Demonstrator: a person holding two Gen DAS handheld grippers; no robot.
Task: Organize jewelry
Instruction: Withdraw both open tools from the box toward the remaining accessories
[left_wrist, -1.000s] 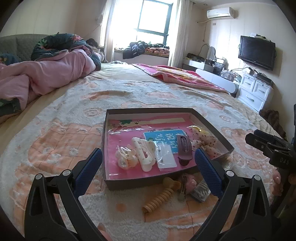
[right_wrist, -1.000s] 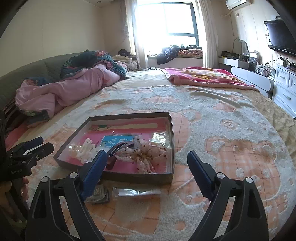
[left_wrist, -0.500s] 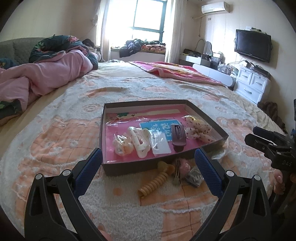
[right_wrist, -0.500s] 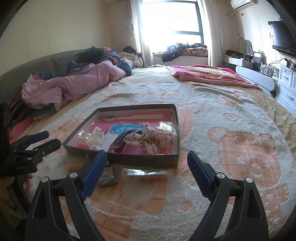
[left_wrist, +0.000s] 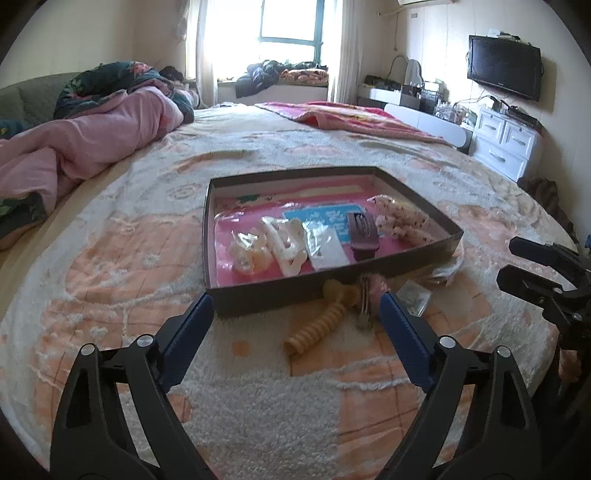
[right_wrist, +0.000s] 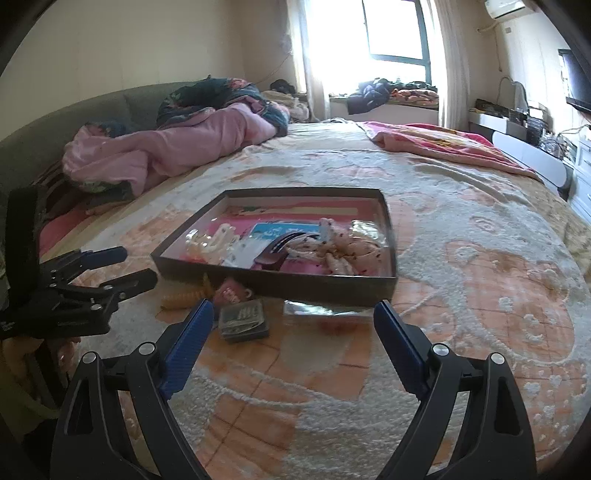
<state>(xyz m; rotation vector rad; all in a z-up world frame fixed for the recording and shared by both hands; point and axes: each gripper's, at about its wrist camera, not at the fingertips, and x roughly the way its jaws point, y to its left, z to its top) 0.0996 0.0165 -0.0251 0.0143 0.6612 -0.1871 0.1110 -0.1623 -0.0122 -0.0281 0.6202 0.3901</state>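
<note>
While several pieces lie outside the tray, a pickup step is judged to be in hand: the left gripper and right gripper are held wide apart, empty. The yellow spiral clip and small case, beside the tray's near edge, would be grasped next. A fleecy bedspread in a sunlit bedroom carries everything.
</note>
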